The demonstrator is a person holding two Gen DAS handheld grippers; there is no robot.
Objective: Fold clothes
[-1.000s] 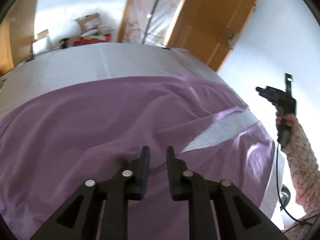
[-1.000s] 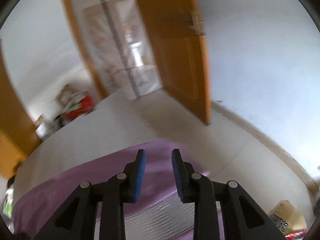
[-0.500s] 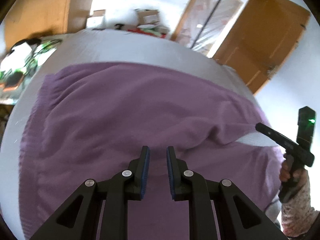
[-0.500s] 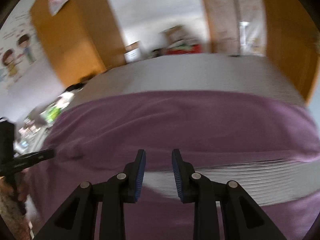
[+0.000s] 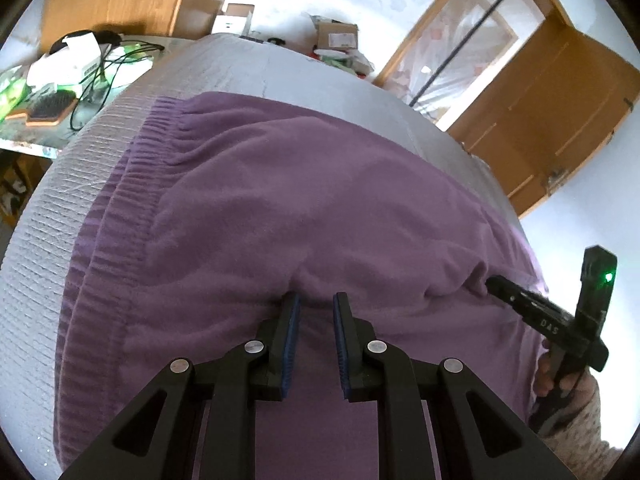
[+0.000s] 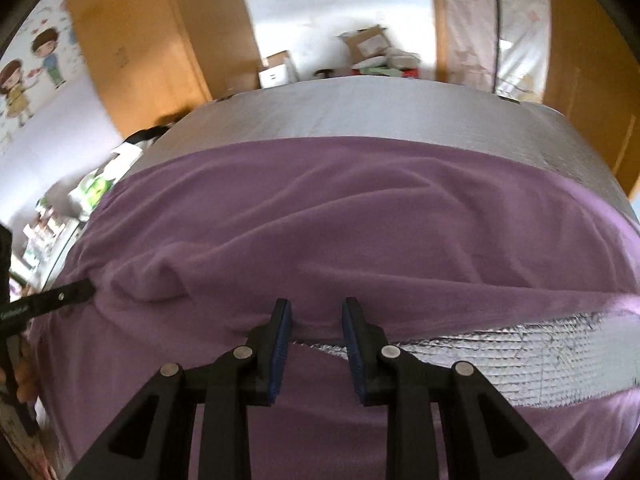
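Both hands have swung in over the garment since a second ago — the right claw [image 6: 314, 312], which was then aimed at the door and far wall, now points down at the cloth, and the left claw [image 5: 316, 306] has rolled round so the ribbed waistband comes into its view.

The purple fleece garment [image 5: 280, 208] lies spread over the silver quilted cover [image 5: 52, 216] of the table, taking up most of it, with bare cover showing along the far edge and the left edge. Its ribbed waistband [image 5: 120, 208] runs down the left side. Near the right claw a strip of cover shows through between two parts of the cloth.

The left claw stands partly open, its blue pads either side of a raised fold, the tips down against the fleece; I cannot tell whether the pads actually pinch it. The right claw is a little wider and its jaws are closing, the tips at the garment's edge where cloth meets the bare strip, with fleece between them but not visibly clamped.

A hand in a speckled sleeve [image 5: 580, 424] holds the right claw's handle.
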